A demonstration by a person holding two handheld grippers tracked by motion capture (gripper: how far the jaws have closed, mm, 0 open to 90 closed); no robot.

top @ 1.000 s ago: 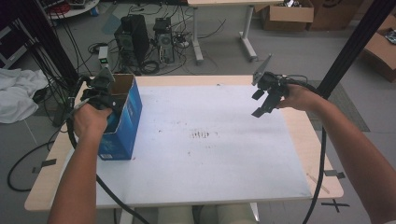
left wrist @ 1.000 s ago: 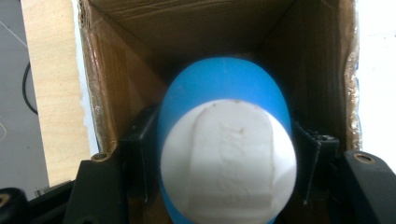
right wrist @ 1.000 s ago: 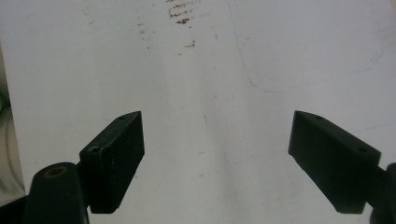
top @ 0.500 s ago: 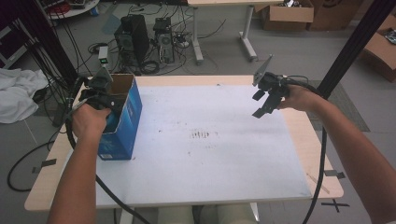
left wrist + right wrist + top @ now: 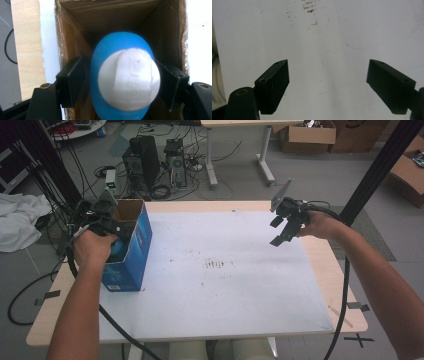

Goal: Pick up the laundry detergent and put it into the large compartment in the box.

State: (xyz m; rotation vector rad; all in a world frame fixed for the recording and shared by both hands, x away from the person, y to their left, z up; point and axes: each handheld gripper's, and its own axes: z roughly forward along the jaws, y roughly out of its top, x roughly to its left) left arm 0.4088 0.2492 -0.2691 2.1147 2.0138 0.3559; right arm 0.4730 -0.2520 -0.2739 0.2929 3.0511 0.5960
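Table carries a blue cardboard box at your left edge, open top up. Your left gripper is clamped on a blue bottle with a white cap right over the box's mouth, jaws pinching the body just below the cap; it looks like smooth, rounded plastic, probably light and slippery, so keep hold at the widest part. Your right gripper hangs wide open and empty above the bare table.

No legible text or labels.
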